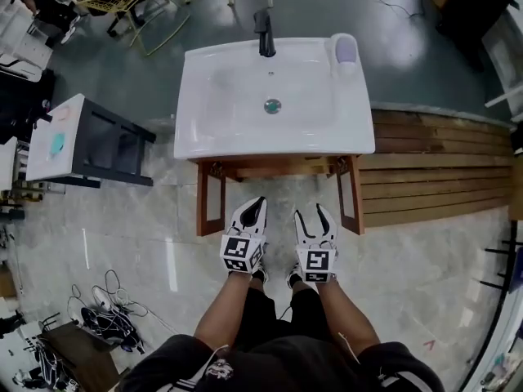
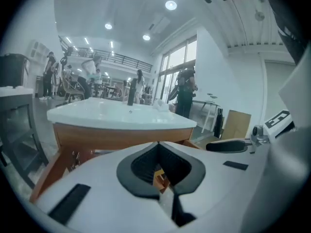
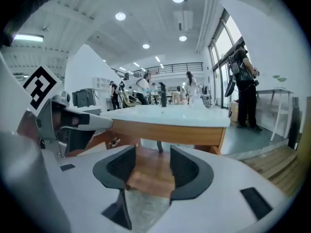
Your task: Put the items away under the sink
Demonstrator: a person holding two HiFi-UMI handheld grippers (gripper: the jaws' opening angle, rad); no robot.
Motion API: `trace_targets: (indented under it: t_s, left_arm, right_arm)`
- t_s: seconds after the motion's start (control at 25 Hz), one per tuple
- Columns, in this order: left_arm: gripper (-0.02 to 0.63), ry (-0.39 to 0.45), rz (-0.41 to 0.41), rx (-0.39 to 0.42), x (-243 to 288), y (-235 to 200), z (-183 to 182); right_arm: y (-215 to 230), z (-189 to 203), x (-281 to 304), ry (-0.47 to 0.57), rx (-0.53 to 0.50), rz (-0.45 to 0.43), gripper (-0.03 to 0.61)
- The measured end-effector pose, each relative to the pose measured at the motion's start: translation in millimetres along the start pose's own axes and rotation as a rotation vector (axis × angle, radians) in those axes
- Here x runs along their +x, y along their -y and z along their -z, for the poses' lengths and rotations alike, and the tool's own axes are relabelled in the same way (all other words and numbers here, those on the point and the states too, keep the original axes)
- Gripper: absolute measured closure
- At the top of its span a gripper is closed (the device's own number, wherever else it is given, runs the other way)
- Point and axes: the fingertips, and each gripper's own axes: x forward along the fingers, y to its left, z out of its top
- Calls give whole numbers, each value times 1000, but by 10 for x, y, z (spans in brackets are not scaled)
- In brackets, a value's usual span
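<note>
Left hand-held gripper: jaws together, nothing in them. Right hand-held gripper: jaws apart and empty; only the wooden shelf under the sink shows through the gap. The two sit side by side, close together, just in front of the wooden stand and pointing at it. White sink sits on top, with a black faucet at the back edge and a pale lavender item on the back right corner. Stone-look floor below.
</note>
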Motion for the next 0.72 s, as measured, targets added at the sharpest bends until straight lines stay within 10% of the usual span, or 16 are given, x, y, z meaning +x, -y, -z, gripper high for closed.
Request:
trace_targets:
  t_s: [0.24,0.72]
  left_arm:
    - [607,46,41,39,-354,397,-618]
    - [607,106,83,105,-337,425,-1220]
  right_arm:
    - [-210,-565,-470,-17,-24,-73,539]
    - [-56,-1250,-435,55,-117,-61,554]
